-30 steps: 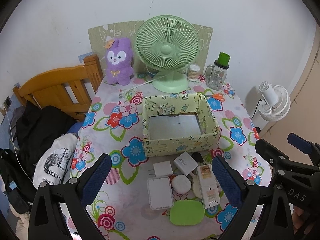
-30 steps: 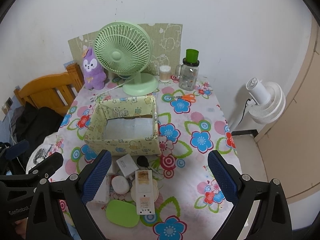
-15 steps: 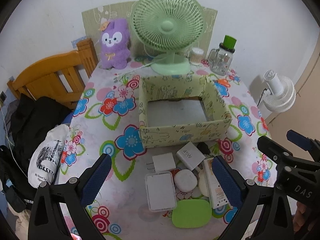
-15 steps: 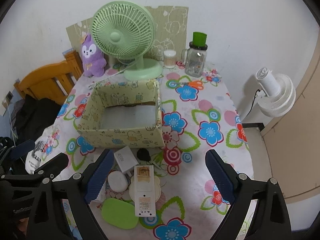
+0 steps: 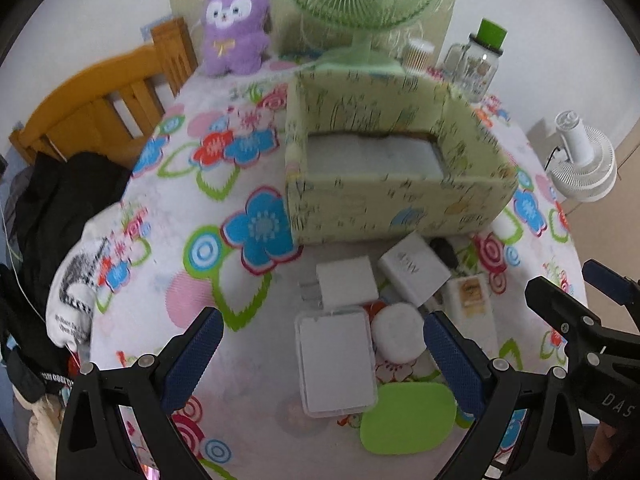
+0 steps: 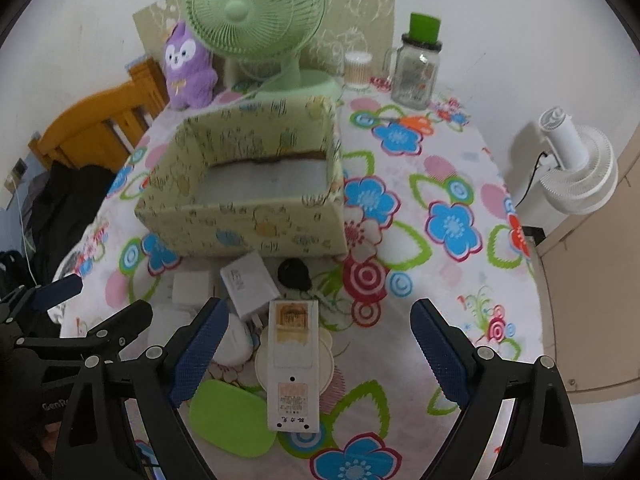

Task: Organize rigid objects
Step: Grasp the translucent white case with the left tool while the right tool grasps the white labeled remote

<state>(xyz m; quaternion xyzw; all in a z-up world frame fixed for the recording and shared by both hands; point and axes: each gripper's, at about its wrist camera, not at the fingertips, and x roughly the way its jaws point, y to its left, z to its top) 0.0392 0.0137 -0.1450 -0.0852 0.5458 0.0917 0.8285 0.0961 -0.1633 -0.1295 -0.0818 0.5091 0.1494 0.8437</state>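
Observation:
A patterned yellow-green box [image 5: 400, 204] [image 6: 248, 220] stands open and empty on the flowered table. In front of it lies a cluster of small objects: a clear flat case [image 5: 336, 364], a white plug charger [image 5: 346, 282], a larger white adapter [image 5: 414, 268] [image 6: 250, 284], a round white case [image 5: 398, 334], a long white device [image 6: 294, 364] [image 5: 470, 304] on a cream disc, a black fob [image 6: 295, 274], and a flat green oval [image 5: 408, 418] [image 6: 232, 420]. My left gripper [image 5: 322, 364] is open above the clear case. My right gripper [image 6: 318, 356] is open above the long white device.
A green desk fan [image 6: 256, 12], a purple plush [image 5: 234, 24], a cotton-swab jar [image 6: 357, 70] and a green-lidded glass jar [image 6: 418, 68] stand behind the box. Orange scissors [image 6: 416, 122] lie beside them. A wooden bed frame [image 5: 100, 100] is left, a white floor fan [image 6: 576, 168] right.
Both grippers have moved forward and down toward the cluster of objects; the box and objects loom larger. Both stay open and empty.

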